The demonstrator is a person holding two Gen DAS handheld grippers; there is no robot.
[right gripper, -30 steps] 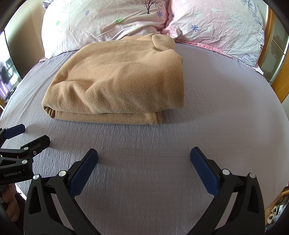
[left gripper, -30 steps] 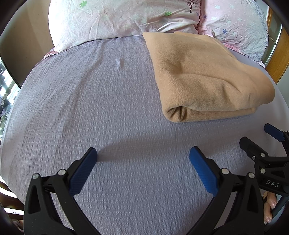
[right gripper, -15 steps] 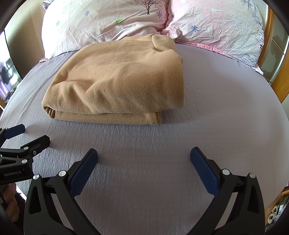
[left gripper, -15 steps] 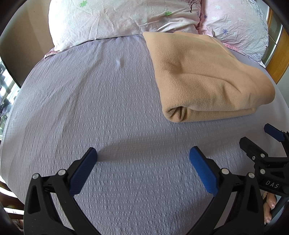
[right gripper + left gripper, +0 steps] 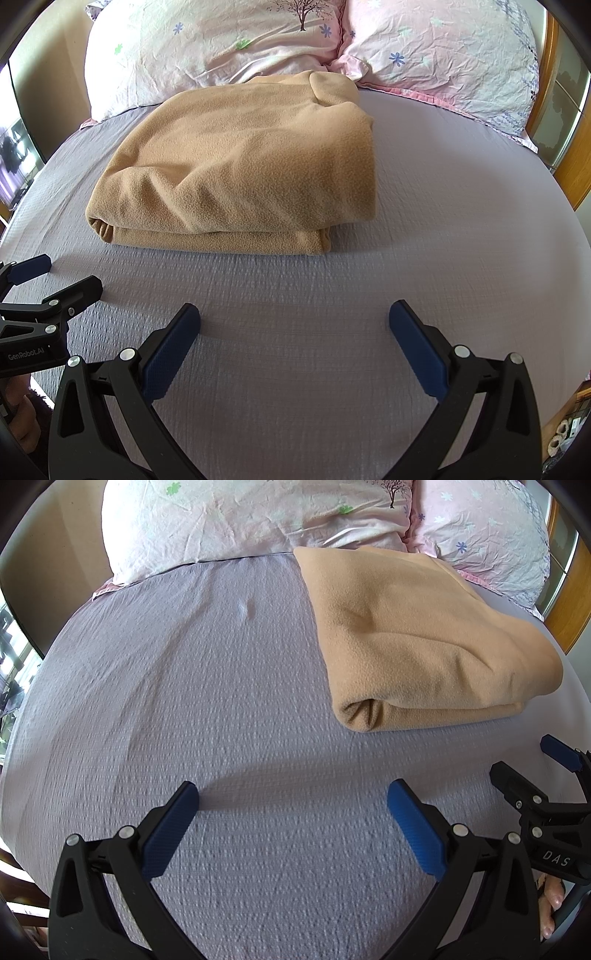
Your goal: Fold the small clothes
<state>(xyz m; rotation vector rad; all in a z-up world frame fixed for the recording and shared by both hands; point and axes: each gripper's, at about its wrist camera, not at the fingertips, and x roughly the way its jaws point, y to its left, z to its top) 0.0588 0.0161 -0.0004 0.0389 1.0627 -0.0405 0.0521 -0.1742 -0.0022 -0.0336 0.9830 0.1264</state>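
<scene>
A tan fleece cloth (image 5: pixel 243 166) lies folded in a thick rectangle on the lilac bed sheet (image 5: pixel 332 295), its rolled fold edge facing me. It also shows in the left wrist view (image 5: pixel 417 638) at the upper right. My left gripper (image 5: pixel 291 801) is open and empty, low over the sheet, to the left of the cloth and short of it. My right gripper (image 5: pixel 293 321) is open and empty, in front of the cloth's near edge with a gap of sheet between. Each gripper shows at the edge of the other's view: the right one (image 5: pixel 532 771), the left one (image 5: pixel 51 277).
Two pink flowered pillows (image 5: pixel 221 51) (image 5: pixel 450 55) lie behind the cloth at the head of the bed. A wooden bed frame (image 5: pixel 554 92) runs along the right. The sheet (image 5: pixel 166 701) drops off at the near and left edges.
</scene>
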